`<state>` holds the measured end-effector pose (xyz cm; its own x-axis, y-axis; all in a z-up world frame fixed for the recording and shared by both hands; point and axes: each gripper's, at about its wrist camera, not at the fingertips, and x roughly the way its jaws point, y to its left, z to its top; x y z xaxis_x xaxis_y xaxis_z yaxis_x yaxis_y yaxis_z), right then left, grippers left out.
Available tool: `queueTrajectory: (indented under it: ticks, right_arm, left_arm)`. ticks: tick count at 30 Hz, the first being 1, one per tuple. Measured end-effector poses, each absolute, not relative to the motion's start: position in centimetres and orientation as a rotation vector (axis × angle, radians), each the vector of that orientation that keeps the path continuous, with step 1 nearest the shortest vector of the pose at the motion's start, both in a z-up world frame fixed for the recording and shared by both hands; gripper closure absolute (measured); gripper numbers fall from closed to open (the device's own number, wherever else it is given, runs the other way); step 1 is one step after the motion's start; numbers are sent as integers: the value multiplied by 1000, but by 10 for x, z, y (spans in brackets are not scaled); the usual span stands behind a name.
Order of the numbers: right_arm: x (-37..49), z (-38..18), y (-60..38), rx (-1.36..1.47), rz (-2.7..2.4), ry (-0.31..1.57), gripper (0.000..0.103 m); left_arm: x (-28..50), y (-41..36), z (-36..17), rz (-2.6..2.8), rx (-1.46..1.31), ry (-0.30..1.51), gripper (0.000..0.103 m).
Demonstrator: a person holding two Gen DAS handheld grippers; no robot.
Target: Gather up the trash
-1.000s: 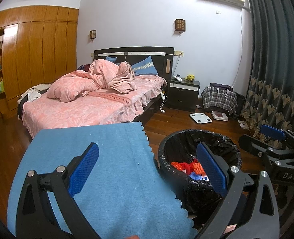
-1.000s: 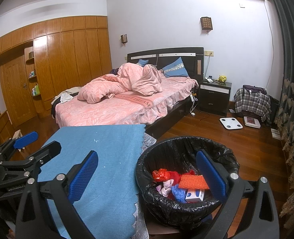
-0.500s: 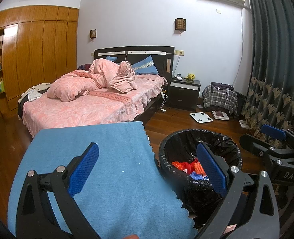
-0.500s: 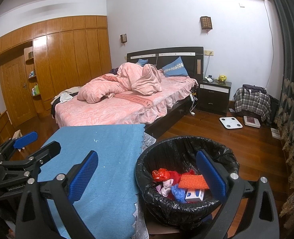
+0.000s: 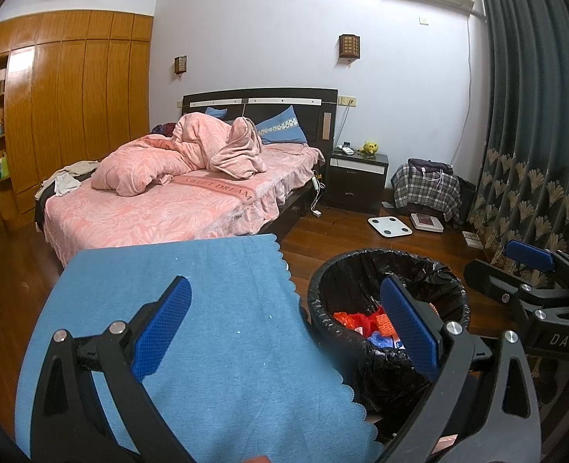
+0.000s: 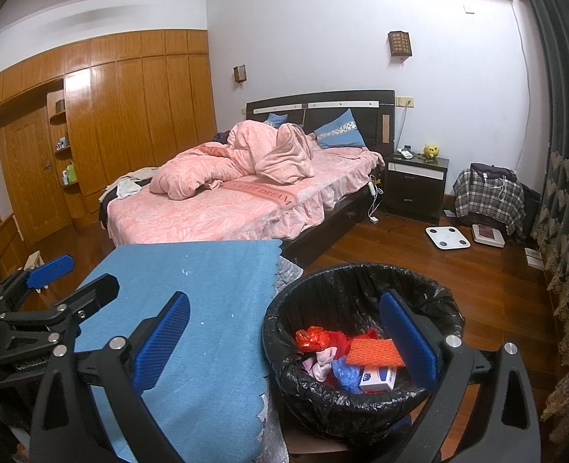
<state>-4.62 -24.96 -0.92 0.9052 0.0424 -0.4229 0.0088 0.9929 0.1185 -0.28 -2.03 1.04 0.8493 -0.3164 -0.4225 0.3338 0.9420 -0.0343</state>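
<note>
Left wrist view: left gripper (image 5: 284, 328) has jaws spread wide, nothing btwn them. Under it lies a blue cloth (image 5: 215, 347) w/ scalloped edge, covering the surface; only a few tiny white specks on it. Just right of the cloth stands a trash bin (image 5: 431, 281) w/ black liner; red, orange and blue trash (image 5: 365, 326) sits inside, partly hidden by the right finger pad. Far right, the other gripper shows side-on, one blue pad visible. Far bkgd: bed (image 5: 176, 212) w/ pink bedding, dark nightstand (image 5: 356, 183), white scale (image 5: 389, 226) on wood floor, dark curtain (image 5: 535, 115) at right.

Right wrist view: right gripper (image 6: 284, 330) also has jaws wide apart, empty. Bin (image 6: 323, 389) sits near, right of centre, its rim partly btwn the pads. Inside: red plastic bag (image 6: 311, 337), orange mesh sponge (image 6: 373, 351), pinkish cloth scrap (image 6: 319, 362), blue crumpled bit (image 6: 344, 374), small white box (image 6: 379, 377) w/ blue print. Blue cloth (image 6: 207, 308) to the left of the bin, touching or just beside the liner — can't tell which. Left gripper (image 6: 49, 293) shows at left edge over the cloth's left side, jaws apart there too. Wooden wardrobe (image 6: 130, 115) far left.
</note>
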Motion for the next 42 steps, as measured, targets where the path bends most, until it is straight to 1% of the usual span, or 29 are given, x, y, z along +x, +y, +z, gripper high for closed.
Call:
queueTrajectory:
  ticks: [42]
  right_arm:
    - [-45, -7, -248, 121, 20, 446, 6]
  left_arm:
    - [-4, -14, 11, -342, 40, 449, 7]
